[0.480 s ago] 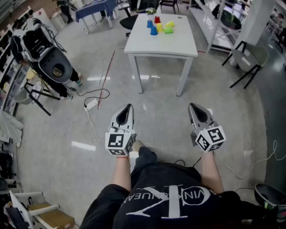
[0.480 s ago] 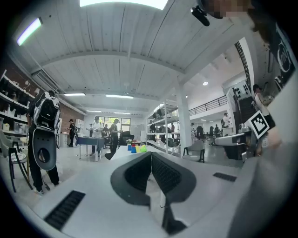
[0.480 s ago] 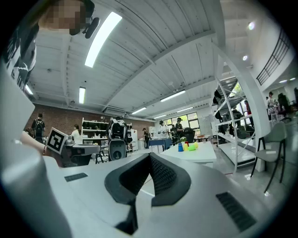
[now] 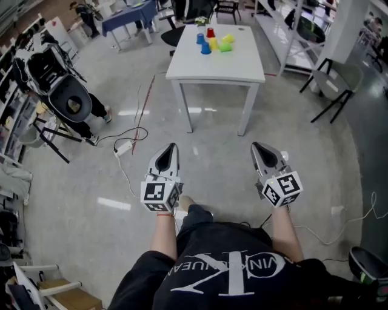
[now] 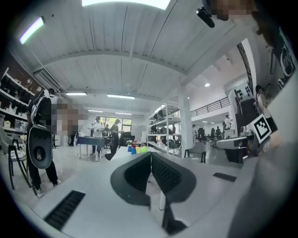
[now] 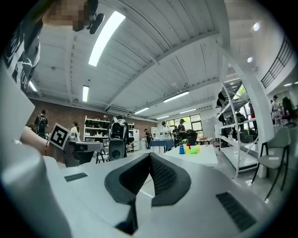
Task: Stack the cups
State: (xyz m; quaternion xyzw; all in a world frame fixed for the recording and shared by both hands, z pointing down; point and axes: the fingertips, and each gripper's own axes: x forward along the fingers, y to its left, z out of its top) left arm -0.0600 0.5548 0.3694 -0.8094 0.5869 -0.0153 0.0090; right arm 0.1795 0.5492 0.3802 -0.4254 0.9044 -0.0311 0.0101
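Note:
Several small cups stand on a white table (image 4: 230,63) far ahead: two blue cups (image 4: 205,48), a red cup (image 4: 210,32), a yellow cup (image 4: 214,43) and a green cup (image 4: 225,46) lying on its side. My left gripper (image 4: 173,146) and right gripper (image 4: 256,146) are held at waist height over the floor, well short of the table. Both are shut with nothing between the jaws. The cups show tiny in the left gripper view (image 5: 136,149) and the right gripper view (image 6: 188,148).
A black machine on a stand (image 4: 63,85) is at the left, with a cable and power strip (image 4: 123,146) on the floor. A grey chair (image 4: 339,82) and white shelving (image 4: 291,30) are at the right. People stand by a blue table (image 4: 128,15) in the distance.
The table and cups sit slightly higher and further left in the head view; both grippers have shifted a little left and up with me.

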